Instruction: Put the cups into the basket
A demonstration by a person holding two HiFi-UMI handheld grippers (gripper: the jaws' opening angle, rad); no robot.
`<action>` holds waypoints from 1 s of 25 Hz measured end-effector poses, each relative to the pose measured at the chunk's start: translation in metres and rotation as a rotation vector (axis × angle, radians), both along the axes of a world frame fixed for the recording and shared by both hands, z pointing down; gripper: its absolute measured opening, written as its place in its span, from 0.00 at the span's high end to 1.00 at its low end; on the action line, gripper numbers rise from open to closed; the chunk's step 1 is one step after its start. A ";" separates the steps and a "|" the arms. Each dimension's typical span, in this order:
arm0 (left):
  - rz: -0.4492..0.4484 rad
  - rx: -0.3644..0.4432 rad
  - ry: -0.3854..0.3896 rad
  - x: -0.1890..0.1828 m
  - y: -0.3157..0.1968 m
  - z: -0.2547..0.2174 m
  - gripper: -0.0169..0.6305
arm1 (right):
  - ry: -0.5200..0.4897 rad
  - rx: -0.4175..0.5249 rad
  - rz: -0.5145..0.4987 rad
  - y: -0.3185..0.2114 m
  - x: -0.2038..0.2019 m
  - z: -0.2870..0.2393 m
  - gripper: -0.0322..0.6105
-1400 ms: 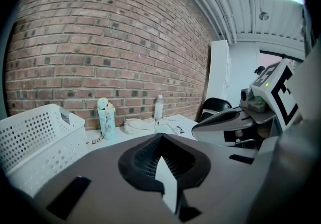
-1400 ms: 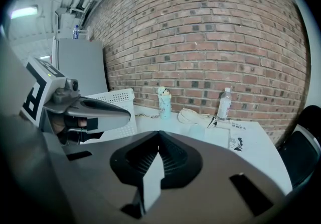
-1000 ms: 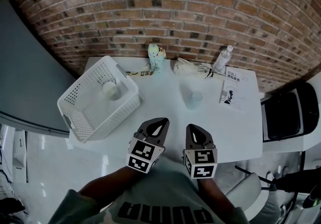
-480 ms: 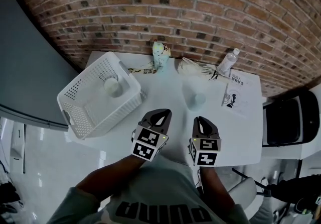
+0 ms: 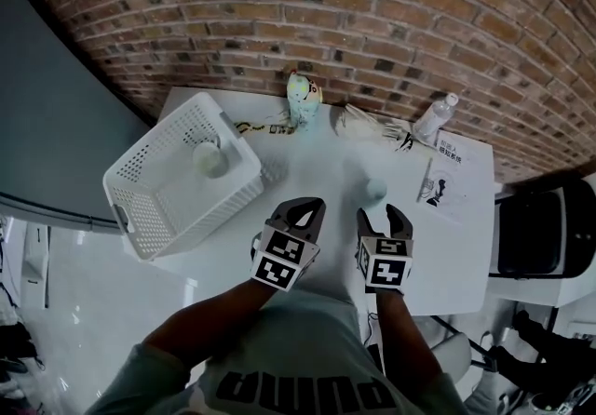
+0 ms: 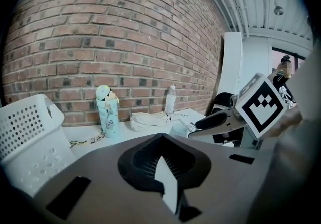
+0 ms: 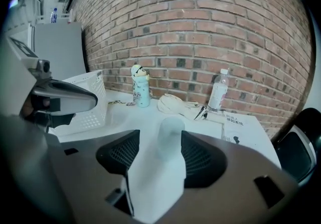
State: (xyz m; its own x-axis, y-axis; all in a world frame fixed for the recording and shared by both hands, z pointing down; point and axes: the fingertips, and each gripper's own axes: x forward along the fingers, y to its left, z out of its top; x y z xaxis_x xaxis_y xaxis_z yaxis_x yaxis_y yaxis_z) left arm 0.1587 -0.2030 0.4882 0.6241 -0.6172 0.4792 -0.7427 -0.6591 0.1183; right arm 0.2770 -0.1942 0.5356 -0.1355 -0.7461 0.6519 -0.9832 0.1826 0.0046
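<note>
A translucent cup (image 5: 371,188) stands on the white table (image 5: 447,255), right of centre. My right gripper (image 5: 383,211) is just short of it. Its jaws are opening and nothing is between them. In the right gripper view the cup (image 7: 170,135) shows through the gap of the right gripper (image 7: 159,136), a little ahead of the tips. A white perforated basket (image 5: 154,194) sits at the table's left end with another cup (image 5: 209,159) inside it. My left gripper (image 5: 303,207) hovers beside the right one, shut and empty, its tips meeting in the left gripper view (image 6: 160,136).
Along the brick wall stand a mint bottle with a cartoon cap (image 5: 303,92), a bundle of white cloth (image 5: 368,125) and a clear water bottle (image 5: 438,115). A printed leaflet (image 5: 445,182) lies right of the cup. A black chair (image 5: 540,236) stands off the table's right end.
The right gripper's jaws have gone from shut to apart. Both grippers have moved forward toward the cup on the table.
</note>
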 end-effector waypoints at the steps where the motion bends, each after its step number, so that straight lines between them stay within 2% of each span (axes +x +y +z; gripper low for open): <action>1: -0.001 -0.005 -0.003 0.001 -0.002 0.003 0.96 | 0.001 -0.010 0.000 -0.004 0.002 0.004 0.55; 5: -0.007 -0.021 -0.017 0.006 -0.012 0.013 0.96 | 0.018 -0.054 -0.004 -0.019 0.012 0.027 0.49; 11: -0.020 -0.045 -0.038 0.008 -0.023 0.026 0.96 | 0.022 -0.088 0.008 -0.039 0.019 0.046 0.45; 19: -0.034 -0.062 -0.052 0.004 -0.032 0.035 0.96 | 0.072 -0.104 0.011 -0.055 0.023 0.060 0.45; 21: -0.036 -0.063 -0.053 0.003 -0.032 0.035 0.96 | 0.076 -0.106 0.001 -0.056 0.023 0.062 0.50; 25: -0.047 -0.065 -0.048 -0.001 -0.033 0.033 0.96 | 0.089 -0.116 -0.013 -0.055 0.023 0.059 0.50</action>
